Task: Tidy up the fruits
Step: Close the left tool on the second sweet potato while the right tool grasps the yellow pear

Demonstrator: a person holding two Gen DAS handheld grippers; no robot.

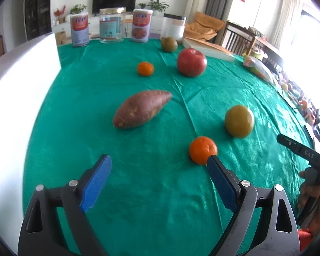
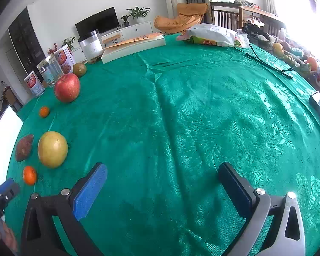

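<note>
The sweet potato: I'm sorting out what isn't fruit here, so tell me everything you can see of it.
The reddish-brown sweet potato is long and spindle-shaped, tapering to a point at its far right end, blunter at its near left end. Its skin looks matte, dotted with small pits and a few pale scuffs. It lies on its side, whole, on the green patterned tablecloth, touching nothing else. In the right wrist view it sits near the table's left edge.
</note>
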